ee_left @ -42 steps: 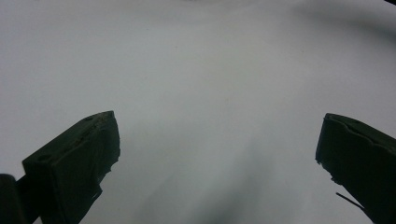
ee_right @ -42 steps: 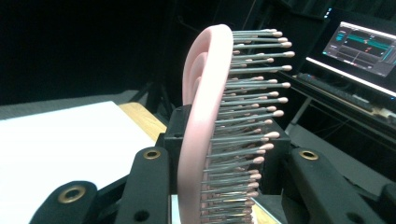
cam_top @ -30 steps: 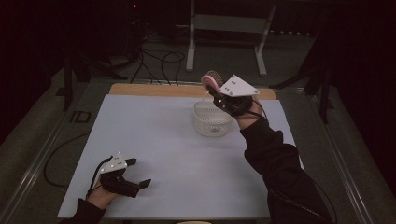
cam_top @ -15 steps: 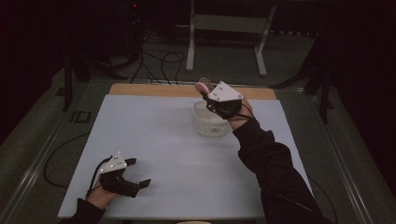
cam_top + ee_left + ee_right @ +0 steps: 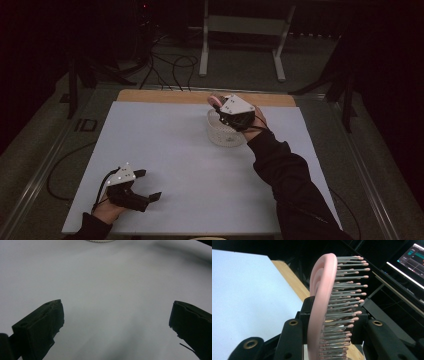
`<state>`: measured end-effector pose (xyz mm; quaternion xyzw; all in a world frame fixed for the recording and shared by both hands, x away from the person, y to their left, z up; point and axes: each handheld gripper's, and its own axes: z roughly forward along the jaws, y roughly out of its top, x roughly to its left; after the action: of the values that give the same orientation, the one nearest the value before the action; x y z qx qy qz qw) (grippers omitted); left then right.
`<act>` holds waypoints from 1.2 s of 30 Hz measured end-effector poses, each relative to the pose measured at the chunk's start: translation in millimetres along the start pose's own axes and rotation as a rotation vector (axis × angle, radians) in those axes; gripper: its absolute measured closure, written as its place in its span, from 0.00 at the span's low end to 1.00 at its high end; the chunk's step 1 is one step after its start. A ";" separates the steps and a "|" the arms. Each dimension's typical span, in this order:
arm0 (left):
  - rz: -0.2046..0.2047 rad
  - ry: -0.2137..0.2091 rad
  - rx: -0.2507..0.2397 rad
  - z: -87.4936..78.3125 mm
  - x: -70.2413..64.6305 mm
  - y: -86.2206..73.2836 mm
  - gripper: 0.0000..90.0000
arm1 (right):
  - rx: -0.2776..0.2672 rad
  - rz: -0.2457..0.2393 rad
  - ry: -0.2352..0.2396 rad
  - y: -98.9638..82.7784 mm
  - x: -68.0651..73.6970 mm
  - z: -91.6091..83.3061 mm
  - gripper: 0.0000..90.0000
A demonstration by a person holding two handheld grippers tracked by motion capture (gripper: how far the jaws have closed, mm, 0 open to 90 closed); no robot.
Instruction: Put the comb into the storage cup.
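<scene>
A pink hairbrush (image 5: 322, 297) with grey, pink-tipped bristles stands upright between the jaws of my right gripper (image 5: 332, 322), which is shut on it. In the high view my right gripper (image 5: 221, 106) holds the hairbrush (image 5: 215, 100) just over the far rim of a white perforated basket (image 5: 225, 136) at the table's far middle. My left gripper (image 5: 150, 185) rests near the front left of the white table (image 5: 190, 165), jaws wide apart and nothing between them. In the left gripper view my left gripper (image 5: 116, 312) faces bare table, with the basket's rim (image 5: 100, 241) at the top edge.
A wooden strip (image 5: 165, 96) runs along the table's far edge. Beyond it on the floor are a metal stand (image 5: 240, 40) and cables (image 5: 170, 62). A lit screen (image 5: 412, 257) shows at the upper right of the right gripper view.
My right gripper has carried the hairbrush slightly left and down, closer over the basket. The left gripper has stayed where it was.
</scene>
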<state>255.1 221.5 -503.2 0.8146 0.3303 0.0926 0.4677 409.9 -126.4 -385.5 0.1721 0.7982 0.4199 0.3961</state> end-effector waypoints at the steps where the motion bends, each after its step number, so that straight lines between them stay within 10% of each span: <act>1: 0.001 0.001 0.001 0.0 0.1 0.0 0.00 | -0.001 0.003 0.000 -1.3 0.9 1.1 0.72; 36: 0.001 0.000 -0.002 -1.0 0.9 -0.1 0.00 | 0.076 -0.099 0.048 -28.9 22.6 26.6 0.71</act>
<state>255.3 222.8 -502.9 0.8141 0.3300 0.0933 0.4686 418.0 -115.5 -428.7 0.1369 0.8304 0.3734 0.3903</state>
